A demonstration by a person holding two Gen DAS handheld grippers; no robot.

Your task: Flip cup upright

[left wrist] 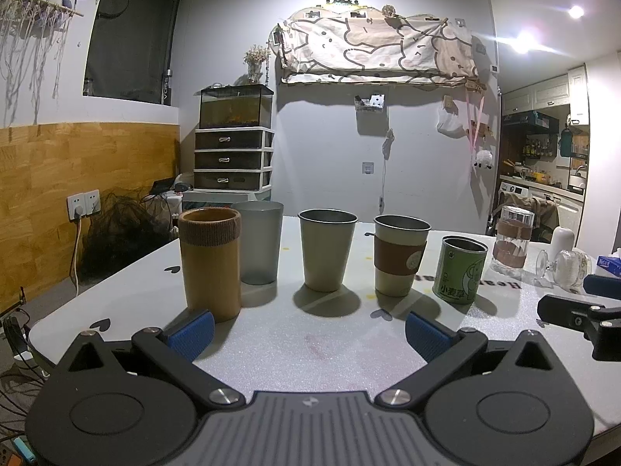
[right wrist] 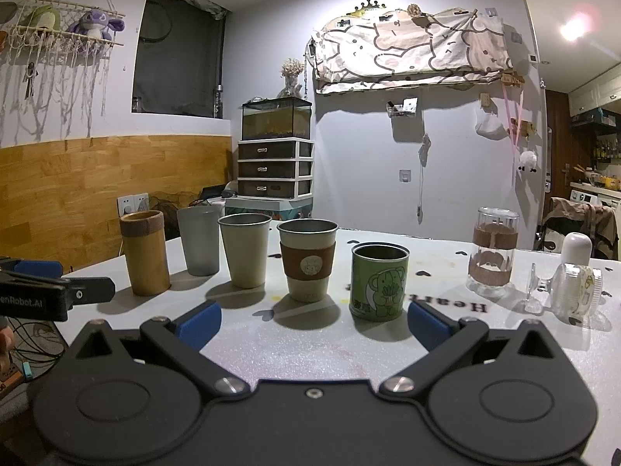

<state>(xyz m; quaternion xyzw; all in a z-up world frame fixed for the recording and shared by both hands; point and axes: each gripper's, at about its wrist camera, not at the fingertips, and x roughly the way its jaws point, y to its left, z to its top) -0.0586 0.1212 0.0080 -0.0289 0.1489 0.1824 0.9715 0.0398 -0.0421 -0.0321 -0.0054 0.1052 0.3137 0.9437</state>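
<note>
A clear stemmed glass (right wrist: 562,291) lies on its side at the right of the white table (right wrist: 310,349); it also shows in the left wrist view (left wrist: 564,268). A clear glass with a brown sleeve (right wrist: 493,252) stands upside down beside it, seen too in the left wrist view (left wrist: 512,240). Several cups stand upright in a row: bamboo cup (left wrist: 211,264), grey tumbler (left wrist: 258,242), beige cup (left wrist: 326,250), sleeved cup (left wrist: 399,256), green tin (left wrist: 462,270). My left gripper (left wrist: 308,334) is open and empty near the front edge. My right gripper (right wrist: 314,324) is open and empty, in front of the green tin (right wrist: 378,281).
A small white bottle (right wrist: 577,250) stands behind the lying glass. A blue tissue pack (left wrist: 607,262) sits at the far right. The table's left edge drops to cables and a wall socket (left wrist: 83,204). A drawer unit (left wrist: 233,159) stands behind the table.
</note>
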